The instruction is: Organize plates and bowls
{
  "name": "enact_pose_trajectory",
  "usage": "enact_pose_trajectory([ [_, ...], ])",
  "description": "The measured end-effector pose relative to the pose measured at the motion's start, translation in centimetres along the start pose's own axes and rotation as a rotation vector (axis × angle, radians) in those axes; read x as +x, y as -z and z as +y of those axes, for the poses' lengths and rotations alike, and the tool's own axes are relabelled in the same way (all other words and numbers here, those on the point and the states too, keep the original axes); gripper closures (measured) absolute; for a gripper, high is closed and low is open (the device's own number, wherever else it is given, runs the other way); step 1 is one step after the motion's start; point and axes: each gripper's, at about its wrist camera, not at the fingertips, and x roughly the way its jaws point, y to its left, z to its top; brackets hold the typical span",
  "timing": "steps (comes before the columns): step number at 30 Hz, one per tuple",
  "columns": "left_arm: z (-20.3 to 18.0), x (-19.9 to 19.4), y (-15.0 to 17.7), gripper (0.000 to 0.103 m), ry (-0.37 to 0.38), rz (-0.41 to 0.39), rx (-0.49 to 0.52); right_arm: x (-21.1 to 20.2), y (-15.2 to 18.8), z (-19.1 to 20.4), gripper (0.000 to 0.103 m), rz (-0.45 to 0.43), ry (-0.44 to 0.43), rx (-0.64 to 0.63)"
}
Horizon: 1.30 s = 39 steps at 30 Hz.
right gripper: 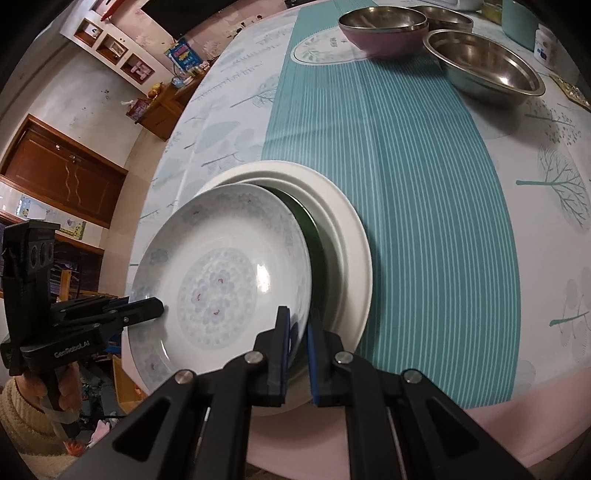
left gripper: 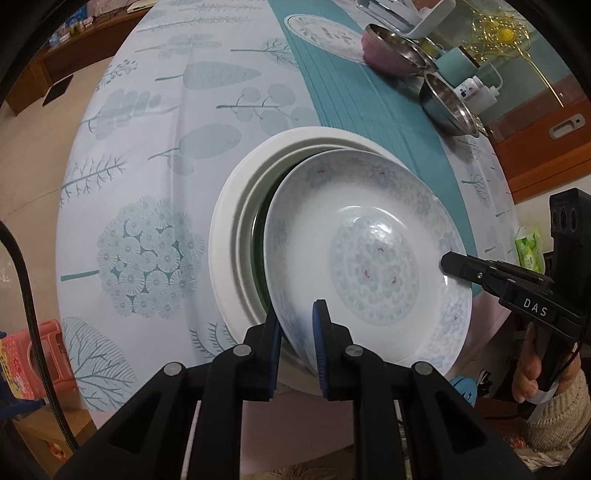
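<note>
A white plate with a pale blue flower pattern [left gripper: 369,266] [right gripper: 218,280] hangs tilted just above a stack of white plates [left gripper: 229,229] [right gripper: 354,251]. A dark green plate [left gripper: 259,225] [right gripper: 314,240] shows on top of that stack. My left gripper [left gripper: 298,325] is shut on the flowered plate's near rim. My right gripper [right gripper: 296,332] is shut on the opposite rim. Each gripper also shows in the other's view, the right gripper [left gripper: 448,264] and the left gripper [right gripper: 157,308] each clamped at the plate's edge.
A pink-sided steel bowl [left gripper: 388,48] [right gripper: 384,26] and a larger steel bowl [left gripper: 447,103] [right gripper: 487,66] stand at the far end of the teal striped runner [right gripper: 406,184]. The stack sits close to the table's near edge [right gripper: 480,424]. A red stool [left gripper: 29,354] is on the floor at the left.
</note>
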Motion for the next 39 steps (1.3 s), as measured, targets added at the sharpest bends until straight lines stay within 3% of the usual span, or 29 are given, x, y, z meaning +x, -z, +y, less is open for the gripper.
enact_pose_trajectory([
  [8,-0.3,1.1,-0.8,0.089,0.000,-0.024,0.015,0.7,-0.2,0.0,0.095,-0.024,0.036,-0.010],
  [13,-0.8,2.3,-0.8,0.089,-0.025,-0.009,0.031,1.4,-0.5,0.8,0.092,-0.020,0.137,-0.091],
  [18,-1.0,2.2,-0.9,0.084,-0.024,-0.002,0.029,1.8,-0.4,1.5,0.089,-0.007,0.183,-0.151],
  [22,-0.5,1.7,-1.0,0.076,-0.010,-0.010,0.001,1.9,-0.3,1.9,0.088,0.009,0.187,-0.179],
  [24,-0.6,1.2,-1.0,0.067,-0.012,-0.036,0.009,1.7,-0.3,2.0,0.087,0.007,0.181,-0.181],
  [26,-1.3,0.3,-1.1,0.047,-0.033,-0.084,0.041,1.4,-0.3,2.1,0.085,-0.007,0.181,-0.184],
  [28,-2.1,-0.6,-1.3,0.039,-0.054,-0.123,0.075,1.1,-0.3,2.3,0.082,-0.021,0.184,-0.192],
  [39,-2.8,-2.5,-1.2,0.034,-0.051,-0.163,0.094,-0.7,0.1,3.1,0.078,-0.070,0.172,-0.203],
])
